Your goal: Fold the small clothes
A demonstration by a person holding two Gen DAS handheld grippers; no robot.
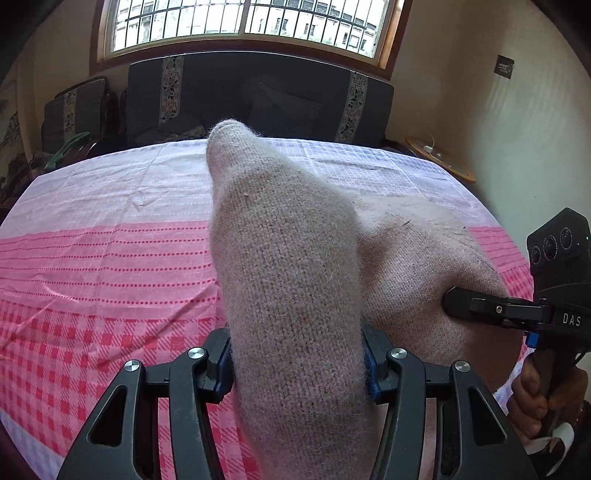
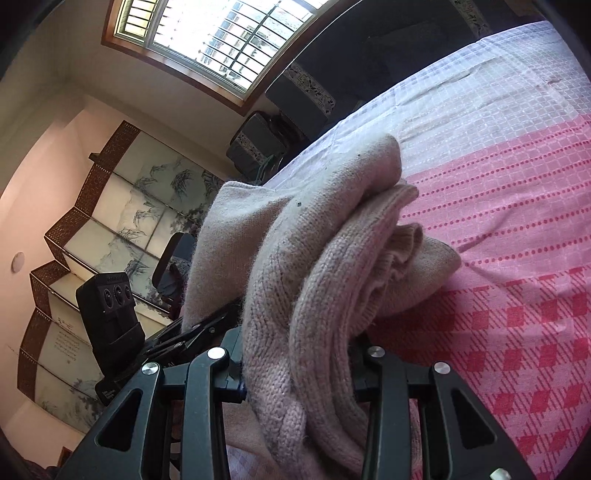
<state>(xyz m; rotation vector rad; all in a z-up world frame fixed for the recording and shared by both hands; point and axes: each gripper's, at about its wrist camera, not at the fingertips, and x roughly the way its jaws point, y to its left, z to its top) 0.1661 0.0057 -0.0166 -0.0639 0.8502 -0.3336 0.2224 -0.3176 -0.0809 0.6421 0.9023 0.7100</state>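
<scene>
1. Left gripper: jaws clamped on beige knit garment.
2. Right gripper: jaws clamped on bunched folds of same garment.
3. Garment held above pink checked bedsheet, far part draping on it.

Barred window with a wooden frame, set high in the far wall and admitting bright daylight. Below it, a dark sofa with patterned vertical bands; at far left, a matching armchair. Cream wall at right, with a round wooden stand at its foot. Folding screen painted with bamboo, seen in the right wrist view against a pale wall.
</scene>
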